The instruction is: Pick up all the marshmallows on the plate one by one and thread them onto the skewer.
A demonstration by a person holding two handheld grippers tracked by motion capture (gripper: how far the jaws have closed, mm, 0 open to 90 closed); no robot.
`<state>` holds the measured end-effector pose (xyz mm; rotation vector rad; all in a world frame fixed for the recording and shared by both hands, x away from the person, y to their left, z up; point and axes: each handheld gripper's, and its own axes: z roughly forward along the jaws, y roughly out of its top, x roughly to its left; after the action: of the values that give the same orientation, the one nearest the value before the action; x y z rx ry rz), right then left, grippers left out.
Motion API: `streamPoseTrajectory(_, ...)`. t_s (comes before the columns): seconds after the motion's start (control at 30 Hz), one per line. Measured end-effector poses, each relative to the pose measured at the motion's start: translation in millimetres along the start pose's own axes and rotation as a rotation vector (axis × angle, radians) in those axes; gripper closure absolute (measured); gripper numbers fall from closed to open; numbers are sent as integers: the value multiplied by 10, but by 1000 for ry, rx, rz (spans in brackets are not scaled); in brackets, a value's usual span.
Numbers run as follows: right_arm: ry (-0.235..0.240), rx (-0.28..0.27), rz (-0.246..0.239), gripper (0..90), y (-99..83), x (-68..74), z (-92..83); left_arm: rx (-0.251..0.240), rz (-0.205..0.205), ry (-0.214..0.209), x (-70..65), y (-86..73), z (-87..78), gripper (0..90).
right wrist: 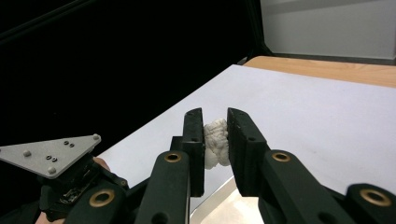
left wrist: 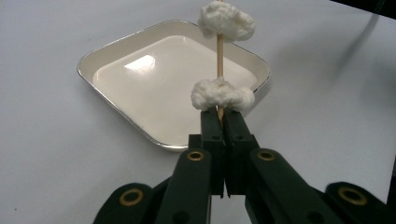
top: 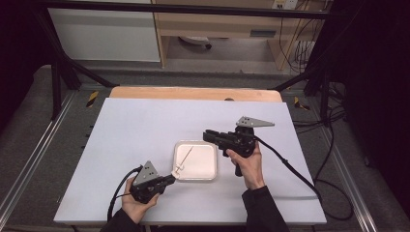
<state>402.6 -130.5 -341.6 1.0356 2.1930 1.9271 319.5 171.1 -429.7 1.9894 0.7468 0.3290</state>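
Nearest in the high view, the person's two hands come up from the near edge of the white bench (top: 135, 125), each carrying a black gripper. On the left, the left gripper (top: 170, 179) sits low at the near left corner of the square white tray (top: 208, 166), and its fingers (left wrist: 212, 133) are pressed together on the near end of a thin wooden skewer (left wrist: 219, 51). Seen from the left gripper view, the skewer stands up from between the fingertips and reaches out over the tray. A white fluffy piece (left wrist: 222, 94) is threaded on it and rests right on top of the fingertips; a second white piece (left wrist: 227, 21) sits farther along the stick, well apart from the fingers.

Over on the right, the right gripper (top: 209, 136) is held above the far right corner of the tray, pointing left. Its fingers (right wrist: 194, 140) stand a little apart, clamped on a third white lump (right wrist: 216, 142) that fills the gap between the two pads and bulges slightly past their tips. That lump hangs above the tray's rim, apart from the skewer.
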Motion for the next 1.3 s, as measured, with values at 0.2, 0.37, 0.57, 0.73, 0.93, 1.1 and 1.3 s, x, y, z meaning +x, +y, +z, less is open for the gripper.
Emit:
streamPoseTrajectory(0.2, 22, 16, 14, 777, -39, 27, 145, -4, -3, 2, 0, 1, -3, 889)
streamPoseTrajectory(0.37, 33, 29, 24, 777, -74, 24, 201, -2, 1, 1, 0, 2, -3, 889)
streamPoseTrajectory(0.57, 50, 45, 33, 777, -110, 26, 237, -2, 1, 1, -1, 3, -2, 889)
streamPoseTrajectory(0.73, 58, 61, 36, 777, -143, 23, 268, -2, 2, 1, 0, 3, -2, 889)
streamPoseTrajectory(0.93, 78, 70, 53, 777, -178, 23, 305, 2, 3, 2, 0, 2, -1, 889)
streamPoseTrajectory(1.1, 83, 76, 57, 780, -201, 26, 320, -2, 8, 6, -8, -4, -1, 889)
streamPoseTrajectory(1.3, 100, 78, 67, 790, -225, 35, 332, -2, 10, 10, -11, -10, -4, 889)
